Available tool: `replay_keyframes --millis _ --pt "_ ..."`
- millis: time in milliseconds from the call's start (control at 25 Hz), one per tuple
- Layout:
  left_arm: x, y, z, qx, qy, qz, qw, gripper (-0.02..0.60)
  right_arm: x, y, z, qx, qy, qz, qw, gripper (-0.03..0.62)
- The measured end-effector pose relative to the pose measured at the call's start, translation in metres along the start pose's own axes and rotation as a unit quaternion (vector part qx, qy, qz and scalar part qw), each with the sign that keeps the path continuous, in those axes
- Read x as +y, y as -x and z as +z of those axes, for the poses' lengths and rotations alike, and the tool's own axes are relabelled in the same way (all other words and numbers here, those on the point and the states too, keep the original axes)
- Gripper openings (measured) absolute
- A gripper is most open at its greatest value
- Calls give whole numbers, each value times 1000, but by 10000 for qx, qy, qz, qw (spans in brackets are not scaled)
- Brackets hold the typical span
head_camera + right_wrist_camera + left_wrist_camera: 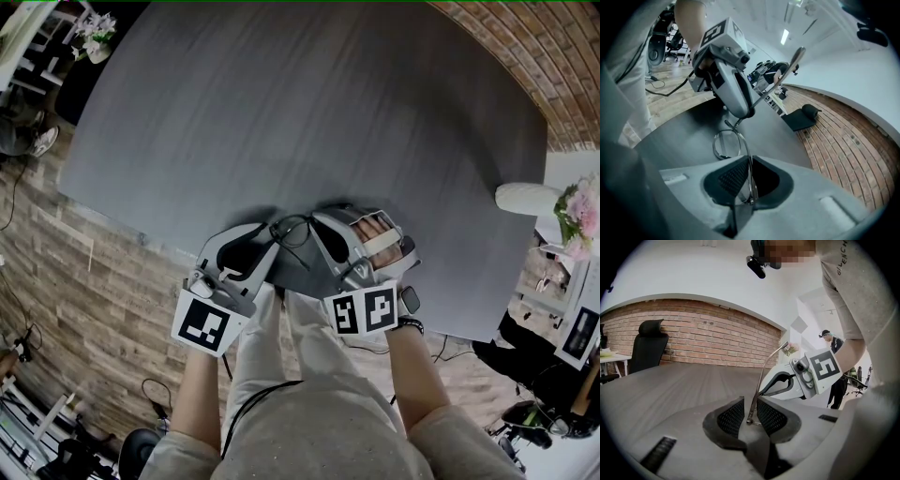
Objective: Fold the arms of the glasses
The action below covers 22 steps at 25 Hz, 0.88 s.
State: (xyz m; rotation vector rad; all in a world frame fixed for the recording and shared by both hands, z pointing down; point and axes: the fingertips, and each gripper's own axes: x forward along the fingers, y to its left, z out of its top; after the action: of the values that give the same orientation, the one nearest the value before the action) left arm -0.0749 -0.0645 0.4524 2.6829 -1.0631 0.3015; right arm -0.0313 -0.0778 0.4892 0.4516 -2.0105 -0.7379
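Though buried between the two grey tool bodies at the lower middle of the head view, over the near edge of the dark table [281,112], plainly found in both gripper views: the glasses [725,144]. Pinched near a hinge by the left gripper [751,416], pads closed on the thin metal at the lower centre of its view, with one arm [762,376] rising toward the upper right, tip blurred against the bright wall. Pinched also by the right gripper [749,180] at the lower centre of its view, pads pressed nearly together on one lens rim, seen edge-on and partly swallowed between them; other lens round and whole just above. Cannot pick out the second arm, nor tell the hinge angle.
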Motion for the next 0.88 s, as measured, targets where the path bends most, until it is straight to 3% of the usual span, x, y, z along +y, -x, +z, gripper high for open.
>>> replay_keyframes --millis 280,480,640,880 --pt "-3 -3 0 38 -164 -53 9998 81 2 -2 0 -52 -77 18 10000 24" --pt "-5 -5 1 62 -292 -94 9995 81 -6 10 8 -500 -1018 60 9935 68" --pt "-5 -5 1 98 -347 -102 9993 81 -16 22 6 -776 -1859 47 9795 77" --pt "-9 -7 5 182 -622 -196 9977 81 -29 41 -5 -962 -2639 -132 9596 75"
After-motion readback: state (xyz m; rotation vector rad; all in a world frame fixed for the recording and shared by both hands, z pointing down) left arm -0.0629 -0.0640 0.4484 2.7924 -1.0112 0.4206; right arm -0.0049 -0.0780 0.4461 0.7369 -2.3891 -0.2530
